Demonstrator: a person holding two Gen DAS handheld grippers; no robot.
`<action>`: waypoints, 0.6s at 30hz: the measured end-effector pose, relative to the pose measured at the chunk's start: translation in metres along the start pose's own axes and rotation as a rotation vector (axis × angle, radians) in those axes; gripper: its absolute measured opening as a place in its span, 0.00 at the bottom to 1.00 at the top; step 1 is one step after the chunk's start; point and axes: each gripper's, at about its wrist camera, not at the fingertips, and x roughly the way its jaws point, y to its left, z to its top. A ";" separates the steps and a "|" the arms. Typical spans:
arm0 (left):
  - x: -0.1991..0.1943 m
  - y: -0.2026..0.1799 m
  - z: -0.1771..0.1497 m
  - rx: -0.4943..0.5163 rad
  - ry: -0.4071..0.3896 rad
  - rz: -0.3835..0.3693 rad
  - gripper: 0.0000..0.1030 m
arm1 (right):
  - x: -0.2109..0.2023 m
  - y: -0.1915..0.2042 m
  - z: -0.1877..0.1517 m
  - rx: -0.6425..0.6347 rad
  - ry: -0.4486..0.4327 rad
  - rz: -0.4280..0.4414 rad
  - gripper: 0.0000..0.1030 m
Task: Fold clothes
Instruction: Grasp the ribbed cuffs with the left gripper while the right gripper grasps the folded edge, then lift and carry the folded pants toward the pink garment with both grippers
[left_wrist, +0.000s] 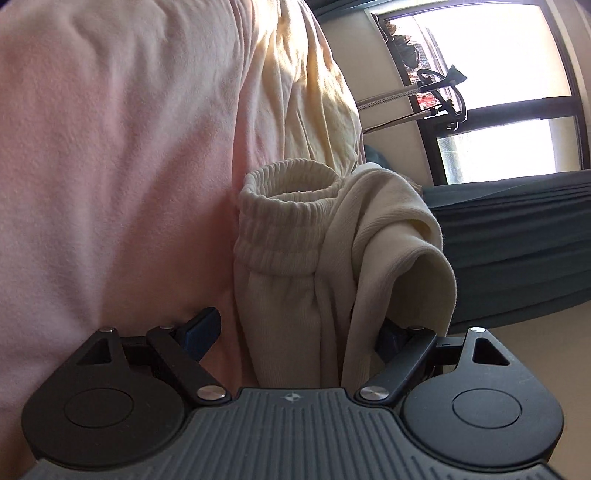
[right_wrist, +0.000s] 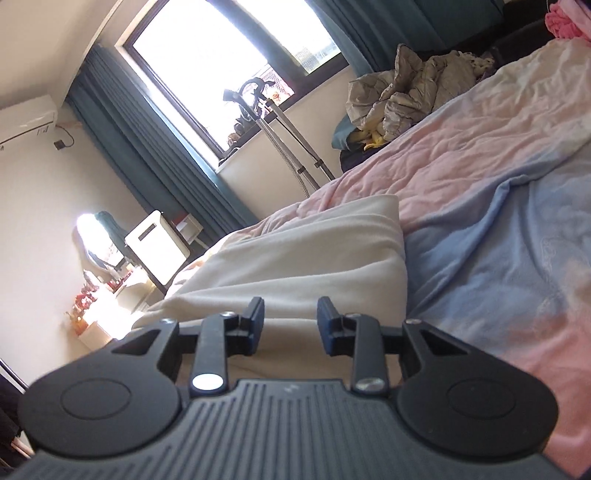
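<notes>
Left gripper (left_wrist: 295, 332): jaws spread wide, with a bundle of cream ribbed knit garment (left_wrist: 295, 295) filling the gap. Left blue pad (left_wrist: 201, 334) stands clear of the cloth, against the pink bedsheet (left_wrist: 110, 184). Right pad mostly hidden behind a draped fold; contact there cannot be told. No firm pinch visible. Ribbed cuff (left_wrist: 291, 206) stands open like a tube ahead of the fingers, mouth facing away. Loose flap hangs over the right linkage. Pale yellow cloth (left_wrist: 314, 92) beyond the cuff, sunlit, creased. Free room to the right: teal curtain (left_wrist: 517, 240) and bright window (left_wrist: 480, 74) well apart. Left side taken up by sheet. View rolled hard sideways, gripper held low against the bed.

Right gripper (right_wrist: 290, 325): fingers parted, moderate gap, nothing between them. Cream folded cloth (right_wrist: 295, 251) directly ahead and under the tips, its far straight edge ending just beside the pink and blue quilt (right_wrist: 498, 221). Touching or hovering: cannot tell. Quilt runs off right, wrinkled, open. Crumpled grey-beige heap (right_wrist: 406, 85) well away at the far bed edge. Left beyond the bed: white appliance (right_wrist: 159, 251), teal curtains (right_wrist: 147, 147), window (right_wrist: 221, 48). Gripper tilted, low, pointing along the bed surface.
</notes>
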 end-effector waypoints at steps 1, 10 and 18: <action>0.003 0.002 0.001 -0.008 -0.006 -0.018 0.84 | 0.001 -0.006 0.003 0.048 -0.011 0.001 0.36; 0.022 0.011 0.003 -0.017 -0.035 -0.113 0.84 | 0.042 -0.063 0.018 0.321 0.031 -0.056 0.51; 0.036 0.003 0.000 0.086 -0.019 -0.113 0.84 | 0.087 -0.071 0.026 0.279 0.104 -0.030 0.61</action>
